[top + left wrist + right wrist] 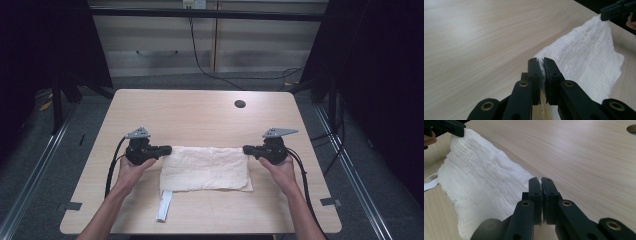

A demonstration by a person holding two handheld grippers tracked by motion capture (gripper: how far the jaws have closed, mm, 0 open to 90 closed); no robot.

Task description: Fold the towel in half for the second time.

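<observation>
One white, quilted rectangular cloth is seen near the front of the light wooden table. Its long axis runs across the table from left to right, parallel to the front edge, so that its short ends point toward the two grippers. Its far long edge is held up off the table between the grippers, while the near edge lies on the wood. One narrow white strap is seen trailing from the cloth's near left corner toward the table's front edge.

At the left, the black left gripper, one of two, is held in the person's left hand. In the left gripper view its jaws are clenched on the far left corner of the cloth, a sliver of white fabric being pinched between the pads.

At the right, the black right gripper is held in the person's right hand. In the right gripper view its jaws are likewise clamped on the far right corner of the cloth, and the fabric is stretched away toward the other gripper.

One round dark hole is seen in the tabletop beyond the cloth, toward the right. Two grey three-cornered plates are counted, one on each gripper.
</observation>
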